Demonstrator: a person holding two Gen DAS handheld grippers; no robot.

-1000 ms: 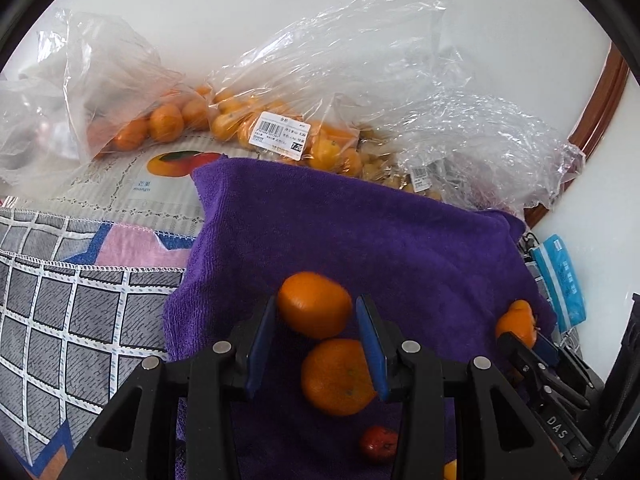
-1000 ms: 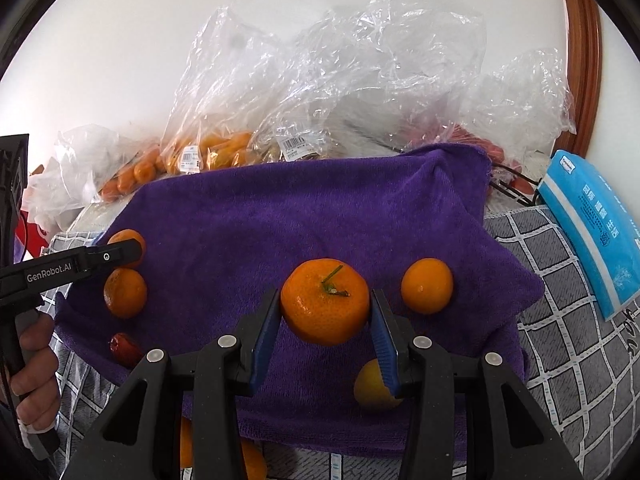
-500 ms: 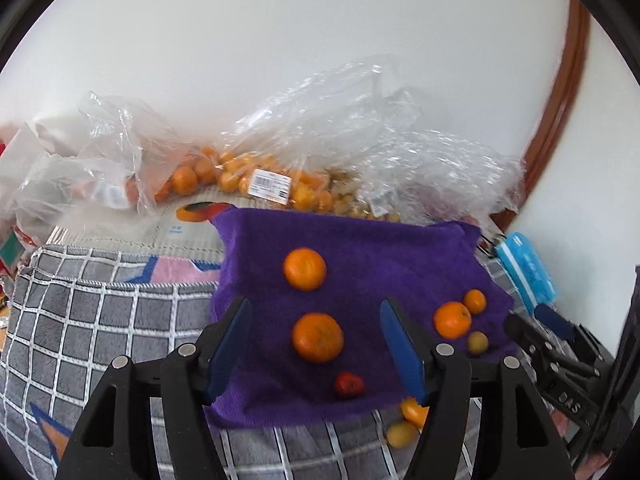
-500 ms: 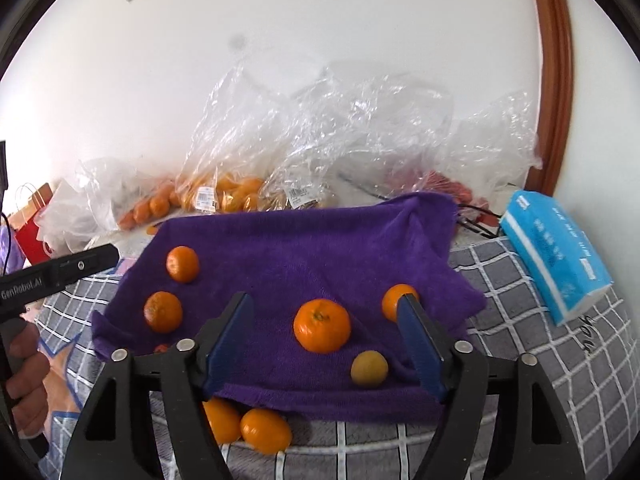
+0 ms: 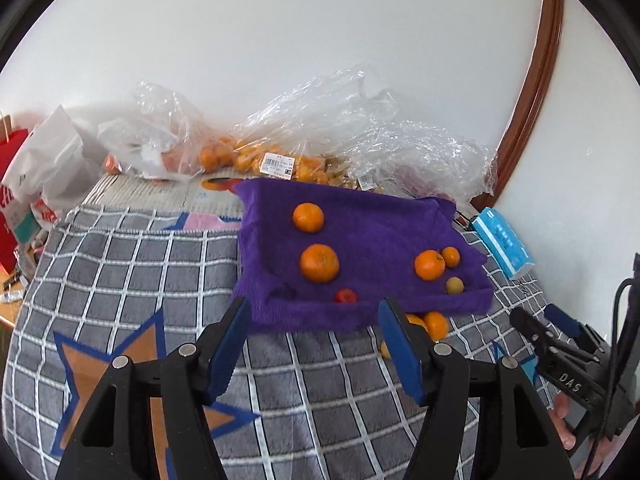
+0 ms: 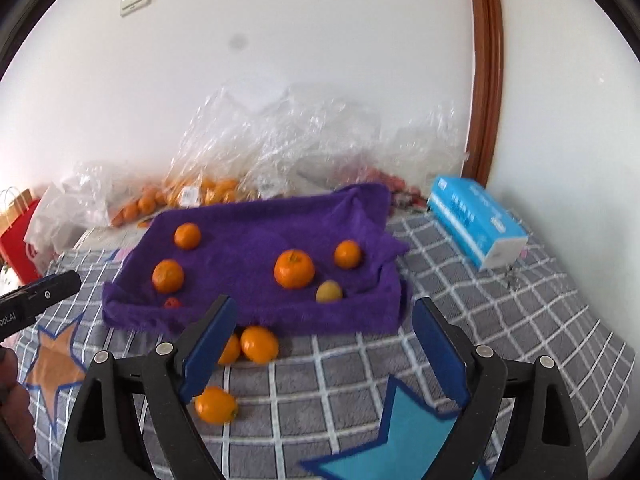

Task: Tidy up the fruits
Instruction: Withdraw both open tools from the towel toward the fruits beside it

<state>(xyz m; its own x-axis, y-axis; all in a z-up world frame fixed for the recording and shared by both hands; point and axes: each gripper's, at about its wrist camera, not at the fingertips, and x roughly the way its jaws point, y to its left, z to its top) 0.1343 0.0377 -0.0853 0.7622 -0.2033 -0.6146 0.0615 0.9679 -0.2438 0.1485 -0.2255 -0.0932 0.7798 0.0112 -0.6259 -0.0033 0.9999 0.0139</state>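
Observation:
A purple towel lies on the checked blanket. On it sit two oranges at the left, a stemmed orange with a smaller one at the right, a yellow fruit and a small red fruit. Three oranges lie on the blanket in front of the towel. My left gripper is open and empty, well back from the towel. My right gripper is open and empty too, also drawn back.
Clear plastic bags of oranges stand against the white wall behind the towel. A blue tissue pack lies at the right. A red paper bag stands far left. A brown door frame rises at the right.
Both grippers opened, let go of their oranges on the towel and pulled back and up, so the whole towel now shows.

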